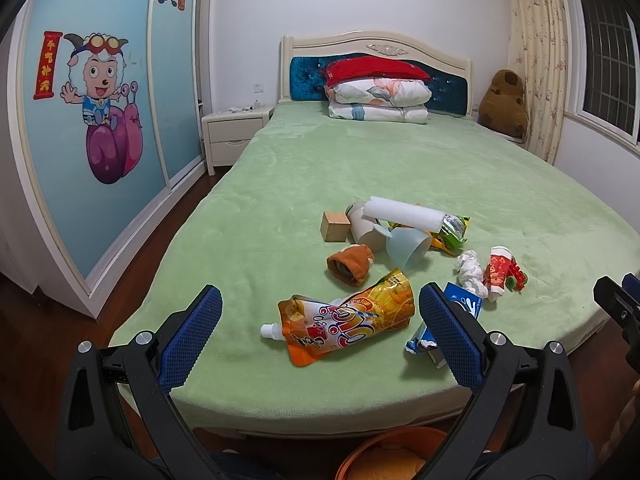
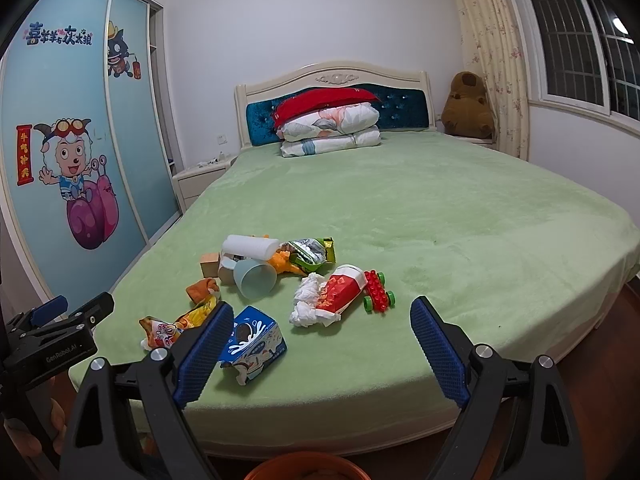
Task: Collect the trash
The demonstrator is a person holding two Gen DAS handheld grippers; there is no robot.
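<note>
Trash lies at lower centre on the green bed point(image 1: 280, 168): an orange juice pouch point(image 1: 348, 316), a blue Oreo carton point(image 2: 254, 340), crumpled tissue point(image 2: 308, 304) beside a red wrapper point(image 2: 344, 288). The left gripper point(image 1: 320, 332) and right gripper point(image 2: 322, 344) both gape wide, holding nothing.

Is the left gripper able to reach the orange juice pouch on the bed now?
Probably yes. The left gripper is open, the orange juice pouch lies flat between its fingers' line, and nothing covers it.
</note>
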